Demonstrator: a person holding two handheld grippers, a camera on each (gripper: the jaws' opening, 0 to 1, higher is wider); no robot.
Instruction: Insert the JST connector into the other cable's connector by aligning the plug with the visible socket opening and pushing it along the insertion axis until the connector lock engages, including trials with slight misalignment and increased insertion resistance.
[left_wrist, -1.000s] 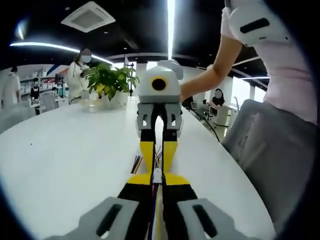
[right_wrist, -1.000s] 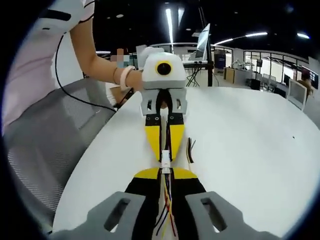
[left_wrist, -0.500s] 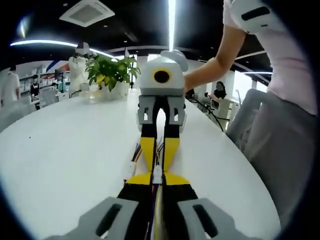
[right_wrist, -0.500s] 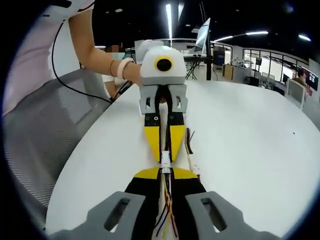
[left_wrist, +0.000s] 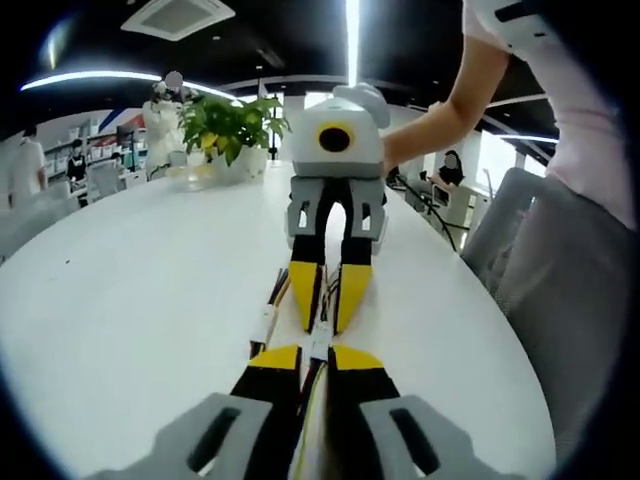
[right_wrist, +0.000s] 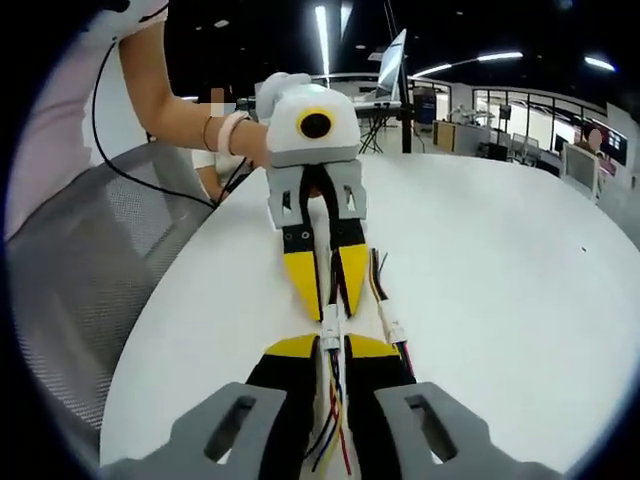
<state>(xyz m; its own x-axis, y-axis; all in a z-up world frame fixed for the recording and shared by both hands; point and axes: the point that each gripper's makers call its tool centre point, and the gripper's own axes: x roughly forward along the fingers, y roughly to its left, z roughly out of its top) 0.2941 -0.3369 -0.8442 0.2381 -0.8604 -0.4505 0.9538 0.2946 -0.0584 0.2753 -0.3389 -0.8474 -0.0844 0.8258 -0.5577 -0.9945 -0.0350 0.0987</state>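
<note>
A spare cable (right_wrist: 388, 325) has slid in at 3 o'clock; both my grippers, left (left_wrist: 315, 352) and right (right_wrist: 333, 343), pinch the plugs (right_wrist: 331, 326) (keep pushing straight).

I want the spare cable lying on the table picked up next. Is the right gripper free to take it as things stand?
Probably not: the right gripper is shut on its own connector, meeting the left gripper. The spare cable lies just beside the jaws on the white table.

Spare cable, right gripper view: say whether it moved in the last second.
No. The spare cable keeps its spacing from the dark speck; the camera shifted.
</note>
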